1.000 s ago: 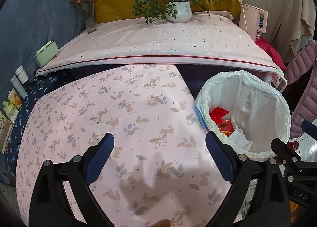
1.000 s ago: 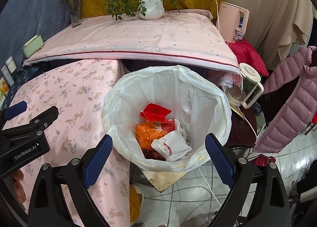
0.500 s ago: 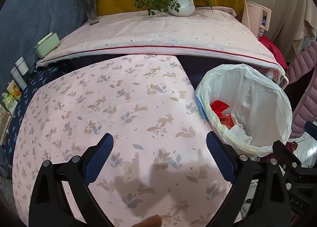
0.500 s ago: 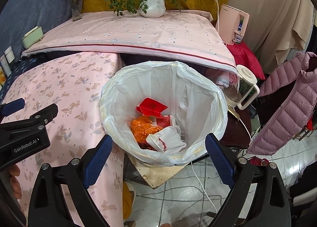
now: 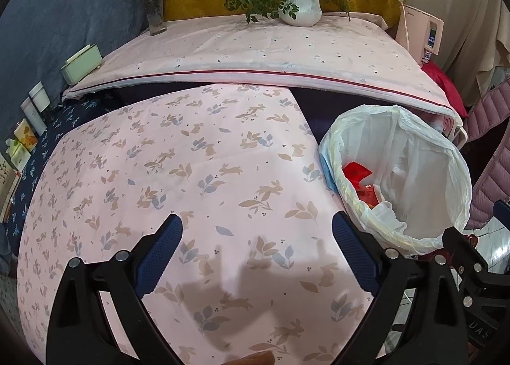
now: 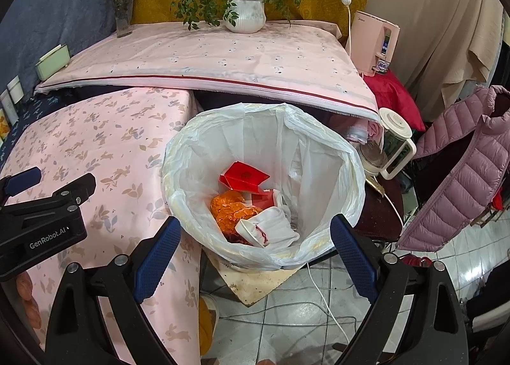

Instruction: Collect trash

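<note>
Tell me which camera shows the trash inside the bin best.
The right wrist view: it looks down into the bin, showing the red packet, orange wrapper and white paper. The left wrist view sees the bin from the side, its rim hiding most of the trash.

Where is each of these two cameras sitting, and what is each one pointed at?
Left wrist: rides the open left gripper, looking along its fingers over the floral tablecloth; a fingertip shows below.
Right wrist: rides the open right gripper, looking down into the trash bin; the left gripper appears at its left.
Shared: bin, red wrapper, tablecloth, potted plant.
</note>
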A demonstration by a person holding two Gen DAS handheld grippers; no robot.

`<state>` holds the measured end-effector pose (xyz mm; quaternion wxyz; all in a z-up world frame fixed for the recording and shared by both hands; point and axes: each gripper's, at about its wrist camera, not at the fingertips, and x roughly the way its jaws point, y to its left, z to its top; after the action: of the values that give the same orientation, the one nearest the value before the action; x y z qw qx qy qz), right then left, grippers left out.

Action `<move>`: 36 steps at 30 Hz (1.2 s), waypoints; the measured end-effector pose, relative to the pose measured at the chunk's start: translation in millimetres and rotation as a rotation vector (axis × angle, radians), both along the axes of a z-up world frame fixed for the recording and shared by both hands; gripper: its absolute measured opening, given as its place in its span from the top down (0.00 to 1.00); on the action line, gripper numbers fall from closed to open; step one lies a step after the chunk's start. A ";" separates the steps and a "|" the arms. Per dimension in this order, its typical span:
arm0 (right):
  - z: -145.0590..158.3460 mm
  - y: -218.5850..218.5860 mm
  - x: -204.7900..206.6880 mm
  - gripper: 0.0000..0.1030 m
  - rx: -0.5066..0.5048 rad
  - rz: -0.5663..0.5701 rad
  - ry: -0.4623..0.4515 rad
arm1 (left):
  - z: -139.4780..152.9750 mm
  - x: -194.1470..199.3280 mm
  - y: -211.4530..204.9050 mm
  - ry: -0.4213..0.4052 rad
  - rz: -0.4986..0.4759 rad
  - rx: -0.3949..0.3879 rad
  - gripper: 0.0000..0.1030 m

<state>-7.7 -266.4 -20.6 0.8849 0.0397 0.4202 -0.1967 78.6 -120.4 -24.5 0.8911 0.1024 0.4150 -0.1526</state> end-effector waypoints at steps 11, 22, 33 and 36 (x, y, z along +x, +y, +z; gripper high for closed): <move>4.4 -3.1 -8.8 0.12 -0.010 -0.024 -0.015 | 8.0 -9.1 -12.7 -0.014 -0.048 -0.008 0.12; 5.1 -19.0 -16.3 0.12 -0.003 -0.049 -0.021 | 8.3 -13.2 -34.3 0.007 -0.084 -0.015 0.12; 2.0 -26.7 -17.8 0.12 0.002 -0.055 -0.020 | 4.4 -14.0 -43.3 0.012 -0.089 -0.005 0.12; 0.9 -27.5 -17.7 0.12 0.005 -0.055 -0.019 | 4.2 -14.3 -43.5 0.010 -0.088 -0.004 0.12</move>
<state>-25.4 -293.9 -19.6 0.8831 0.0552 0.4109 -0.2197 64.3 -163.9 -20.3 0.8815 0.1180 0.4145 -0.1930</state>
